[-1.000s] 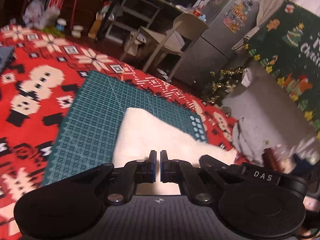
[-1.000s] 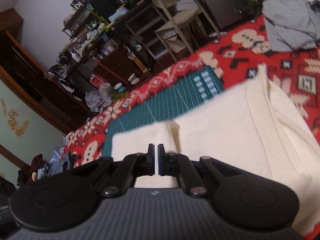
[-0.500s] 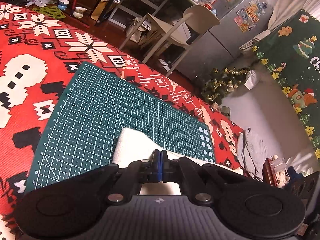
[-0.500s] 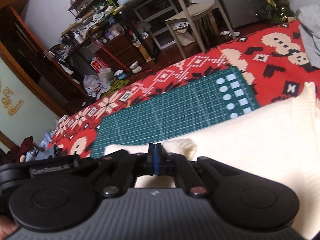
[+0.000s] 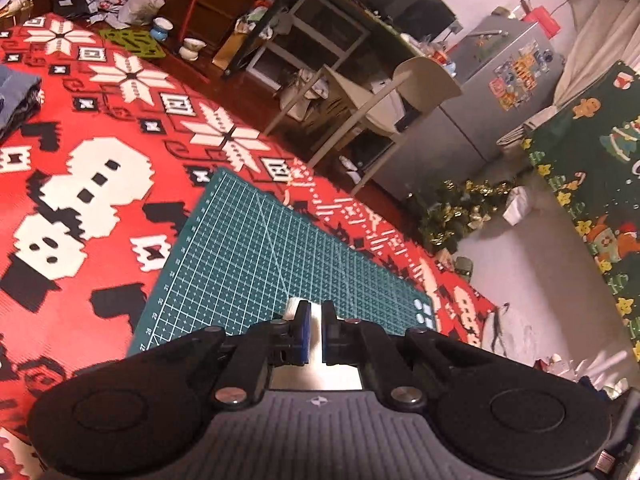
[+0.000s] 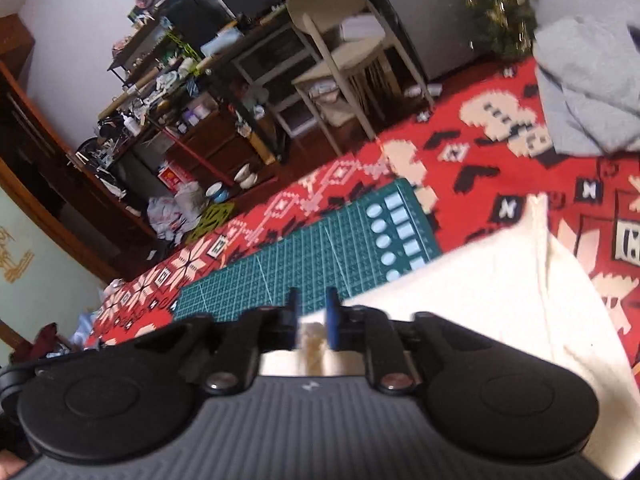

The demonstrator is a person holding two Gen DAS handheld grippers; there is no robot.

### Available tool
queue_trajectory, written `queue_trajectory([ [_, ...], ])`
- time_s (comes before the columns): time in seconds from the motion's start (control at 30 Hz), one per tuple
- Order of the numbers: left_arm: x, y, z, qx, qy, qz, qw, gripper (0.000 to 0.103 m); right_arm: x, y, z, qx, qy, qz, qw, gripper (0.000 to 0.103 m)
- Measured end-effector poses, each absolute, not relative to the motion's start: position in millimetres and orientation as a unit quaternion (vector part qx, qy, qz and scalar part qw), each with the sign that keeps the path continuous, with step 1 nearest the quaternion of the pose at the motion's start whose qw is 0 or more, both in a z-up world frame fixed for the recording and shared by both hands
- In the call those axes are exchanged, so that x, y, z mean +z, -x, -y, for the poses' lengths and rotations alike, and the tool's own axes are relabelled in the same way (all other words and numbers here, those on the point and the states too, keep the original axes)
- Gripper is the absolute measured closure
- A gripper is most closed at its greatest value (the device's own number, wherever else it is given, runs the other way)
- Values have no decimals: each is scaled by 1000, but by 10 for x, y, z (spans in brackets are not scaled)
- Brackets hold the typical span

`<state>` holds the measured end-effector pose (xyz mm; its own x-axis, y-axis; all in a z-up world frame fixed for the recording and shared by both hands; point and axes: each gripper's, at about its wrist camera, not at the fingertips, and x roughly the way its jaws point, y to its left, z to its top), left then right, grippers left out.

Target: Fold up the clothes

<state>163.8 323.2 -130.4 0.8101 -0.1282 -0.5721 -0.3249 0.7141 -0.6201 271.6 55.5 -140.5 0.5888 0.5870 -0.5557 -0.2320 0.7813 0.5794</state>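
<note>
Left wrist view, green cutting mat [image 5: 256, 256], red patterned rug [image 5: 80, 184], chair [image 5: 384, 96]

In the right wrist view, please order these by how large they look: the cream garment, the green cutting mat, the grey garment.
1. cream garment, though it is nearest the camera.
2 and 3. green cutting mat and grey garment look alike; both are partly hidden.

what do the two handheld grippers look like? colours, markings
Left gripper and right gripper match: matte black linkage arms with silver pivot screws, two round black discs, a ribbed grey body bearing a small white logo, blue pads on the fingers. No cables or sleeves visible.
</note>
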Motion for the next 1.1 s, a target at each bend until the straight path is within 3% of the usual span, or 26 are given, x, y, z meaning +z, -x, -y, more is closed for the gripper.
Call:
queue_trajectory([
  [0.2,-1285,-1672,-3186,9,370,-326,870,100,-1499,-2748,-591,258,-212,-406,851,77],
  [0.4,-1341,-1715,-3127,21,352,-353,867,100,-1474,-2667,-753,263,-170,-384,868,92],
  [0.6,-1339,-1686,-3087,26,328,-351,876,100,-1504,-2647,-831,259,-139,-367,883,91],
  [0.7,-1342,-1656,-3072,27,320,-349,881,100,-1501,-2648,-802,255,-138,-363,885,81],
  [0.97,-1164,-1263,-3055,10,328,-357,875,100,-1118,-2344,-609,286,-144,-369,873,91],
  [1.1,-1148,-1022,-3000,-6,344,-362,867,100,-1072,-2067,-623,309,-141,-396,853,92],
])
